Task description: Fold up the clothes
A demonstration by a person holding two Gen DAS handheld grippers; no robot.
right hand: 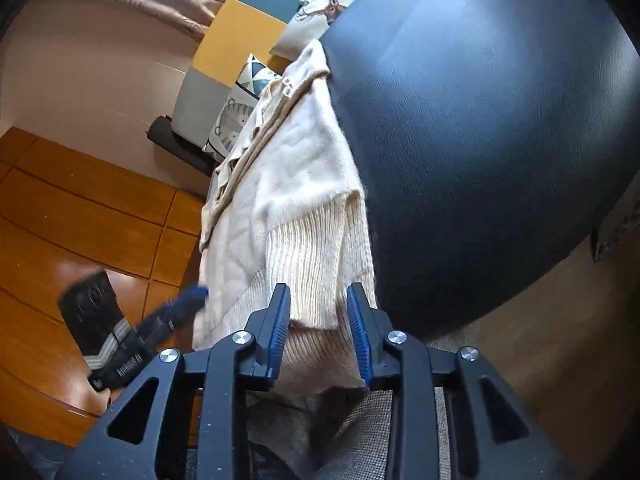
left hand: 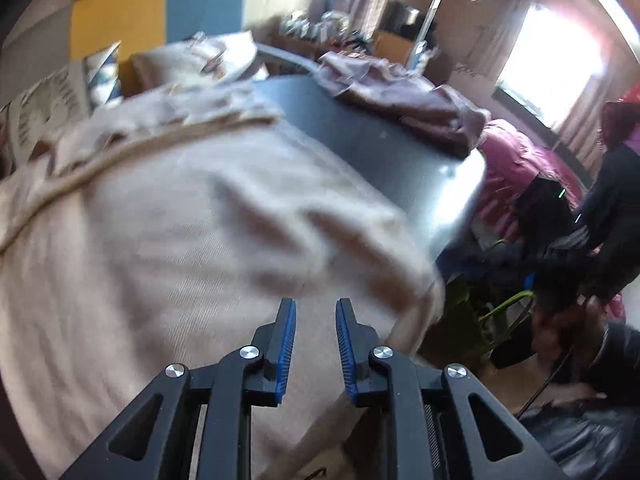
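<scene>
A cream knit sweater [left hand: 180, 220] lies spread over the near end of a dark table [left hand: 380, 152]; its collar side has a tan trim. My left gripper [left hand: 316, 312] hovers over the sweater's body, jaws a little apart with nothing pinched between them. In the right wrist view the sweater [right hand: 292, 168] hangs over the table's left edge [right hand: 480, 140]. Its ribbed hem [right hand: 316, 264] lies between the jaws of my right gripper [right hand: 319, 294], and the pads do not visibly press on it. The left gripper [right hand: 188, 300] appears there blurred, beside the sweater.
A crumpled mauve-brown garment [left hand: 400, 92] lies at the table's far end, a pink one [left hand: 516, 160] beyond it. A person's dark sleeve [left hand: 608, 208] is at the right. Sofa with cushions [right hand: 240, 32] stands behind; wooden floor [right hand: 80, 220] below.
</scene>
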